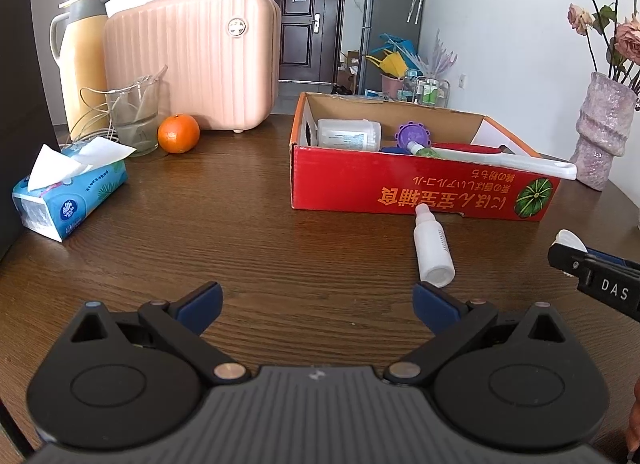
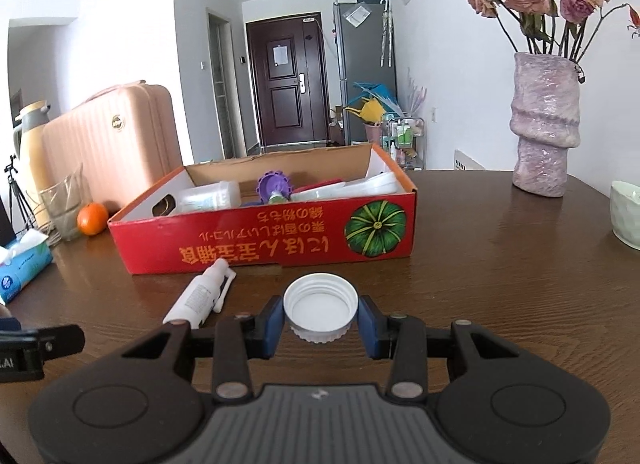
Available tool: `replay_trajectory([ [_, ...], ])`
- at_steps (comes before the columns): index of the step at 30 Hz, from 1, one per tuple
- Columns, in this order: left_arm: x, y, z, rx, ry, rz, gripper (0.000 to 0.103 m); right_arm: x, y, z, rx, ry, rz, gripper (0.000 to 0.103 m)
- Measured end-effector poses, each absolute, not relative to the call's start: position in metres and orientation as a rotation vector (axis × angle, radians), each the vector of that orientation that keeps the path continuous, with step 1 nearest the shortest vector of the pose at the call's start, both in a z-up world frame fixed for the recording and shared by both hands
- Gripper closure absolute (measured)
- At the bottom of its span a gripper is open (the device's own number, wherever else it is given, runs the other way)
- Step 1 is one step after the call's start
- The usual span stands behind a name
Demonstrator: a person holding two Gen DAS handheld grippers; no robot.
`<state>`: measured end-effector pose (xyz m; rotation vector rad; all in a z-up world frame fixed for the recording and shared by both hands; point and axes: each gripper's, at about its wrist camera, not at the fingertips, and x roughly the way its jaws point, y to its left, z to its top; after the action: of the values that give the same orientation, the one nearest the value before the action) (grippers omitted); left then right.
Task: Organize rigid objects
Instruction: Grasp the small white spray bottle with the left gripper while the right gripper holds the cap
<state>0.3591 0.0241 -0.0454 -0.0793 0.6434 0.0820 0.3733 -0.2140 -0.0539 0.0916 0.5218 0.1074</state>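
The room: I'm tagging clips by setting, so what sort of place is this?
Most likely a lived-in home, seen from a dining table. An entry door, a fridge and a vase of dried roses suggest it.

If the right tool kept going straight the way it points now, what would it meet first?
Probably the near red wall of the box. The right tool, shut on the white cap, aims at it across bare table. The white bottle lies left of that line. Depth is hard to judge.
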Motion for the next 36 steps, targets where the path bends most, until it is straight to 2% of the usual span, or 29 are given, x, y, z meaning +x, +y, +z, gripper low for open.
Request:
replay_trajectory([
  [11, 0.373, 0.017, -0.049, -0.082, 0.673, 0.074, 0.0, 0.373, -0.223, -0.05, 0.108, 0.502, 0.089, 0.064],
  [36, 0.443, -0.053, -0.061, -0.058, 0.663, 0.058, 0.0, 0.383, -0.263, -0.05, 0.116, 0.494, 0.029, 0.064],
])
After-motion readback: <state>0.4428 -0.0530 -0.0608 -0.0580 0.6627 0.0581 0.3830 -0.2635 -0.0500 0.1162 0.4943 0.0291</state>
